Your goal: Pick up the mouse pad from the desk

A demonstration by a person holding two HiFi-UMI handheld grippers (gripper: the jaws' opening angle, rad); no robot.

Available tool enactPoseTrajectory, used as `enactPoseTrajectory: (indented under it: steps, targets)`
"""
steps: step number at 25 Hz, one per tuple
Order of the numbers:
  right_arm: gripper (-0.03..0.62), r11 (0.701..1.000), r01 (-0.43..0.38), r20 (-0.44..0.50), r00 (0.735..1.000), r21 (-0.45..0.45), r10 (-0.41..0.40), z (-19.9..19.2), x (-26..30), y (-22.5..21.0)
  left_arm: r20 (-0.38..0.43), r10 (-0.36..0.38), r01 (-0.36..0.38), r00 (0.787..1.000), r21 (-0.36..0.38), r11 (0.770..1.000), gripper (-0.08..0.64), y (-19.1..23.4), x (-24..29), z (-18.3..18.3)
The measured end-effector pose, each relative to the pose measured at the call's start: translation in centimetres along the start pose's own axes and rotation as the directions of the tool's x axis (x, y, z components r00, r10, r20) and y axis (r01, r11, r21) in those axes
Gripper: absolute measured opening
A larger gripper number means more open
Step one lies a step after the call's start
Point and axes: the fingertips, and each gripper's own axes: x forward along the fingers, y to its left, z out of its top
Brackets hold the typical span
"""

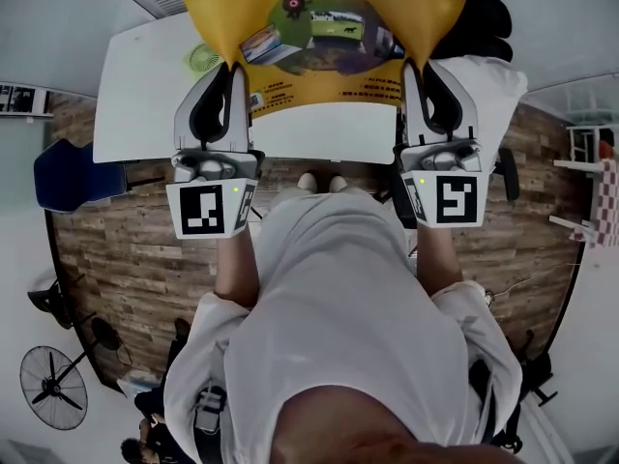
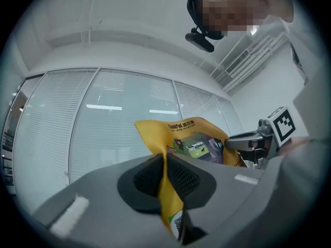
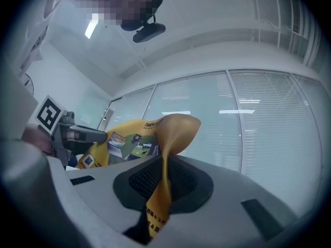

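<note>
The yellow mouse pad (image 1: 319,27), printed with a dark picture panel and small text, is held up over the white worktop (image 1: 145,95), spread between the two grippers with its printed face towards the head camera. Its left near edge is pinched by the left gripper (image 1: 228,73). In the left gripper view the fingers (image 2: 183,177) are seen drawn narrow onto a thin fold of the yellow sheet, which rises from between the ribbed dark pads. The right near edge is clamped in the same way by the right gripper (image 1: 418,71). There the fingers (image 3: 147,177) are closed on a twisted strip of the pad, whose corner curls up above them. Between the two grips the near edge sags slightly, and the rest of the pad is seen against the blinds of a glazed wall in both gripper views. A wood-patterned floor (image 1: 126,249), a blue chair (image 1: 68,177) and a standing fan (image 1: 53,385) are seen below the worktop.
</note>
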Motion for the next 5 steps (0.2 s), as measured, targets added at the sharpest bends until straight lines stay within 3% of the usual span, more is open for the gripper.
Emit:
enactPoseTrajectory:
  steps: [5]
  targets:
    - [0.041, 1.0, 0.002, -0.001, 1.0, -0.009, -0.002, 0.2, -0.1, -0.19, 0.011, -0.017, 0.017, 1.0, -0.003, 1.0, 0.026, -0.31, 0.18, 0.23]
